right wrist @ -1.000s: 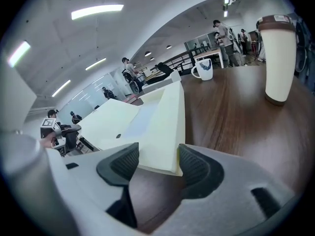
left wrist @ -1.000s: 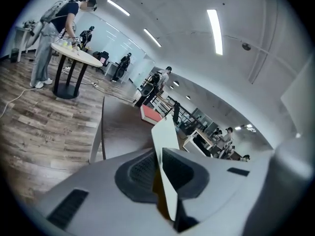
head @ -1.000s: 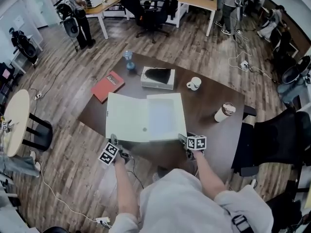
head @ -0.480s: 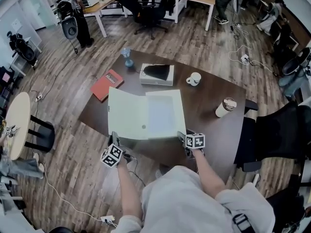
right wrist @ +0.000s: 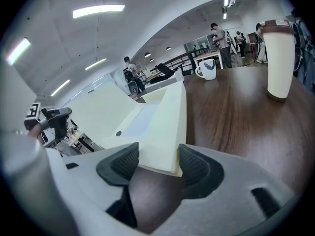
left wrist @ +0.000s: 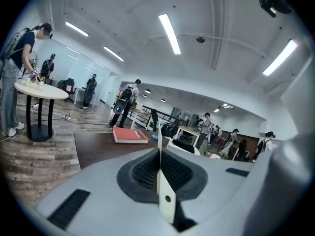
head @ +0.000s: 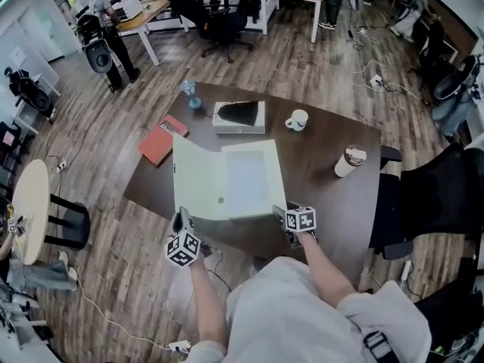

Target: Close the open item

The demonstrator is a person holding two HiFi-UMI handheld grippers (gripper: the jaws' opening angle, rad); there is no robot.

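The pale yellow document case (head: 253,176) lies open along the near edge of the dark table (head: 333,203), its long axis running across that edge from my left to my right; the fold between its halves points away from me towards the table's far side. Its tray half sits flat on the table's near middle; its lid (head: 198,176) spreads to the left, tilted up off the tabletop, free edge outermost. My left gripper (head: 181,218) hangs just off the table's near left edge, jaws together on the lid's thin edge, which shows edge-on between the pads. My right gripper (head: 278,212) is at the table's near edge, jaws wide and clamped on the tray's near right corner. A red book (head: 162,140) lies on the table's left end; a white mug (head: 296,119) and a lidded cup (head: 348,161) stand towards its right end.
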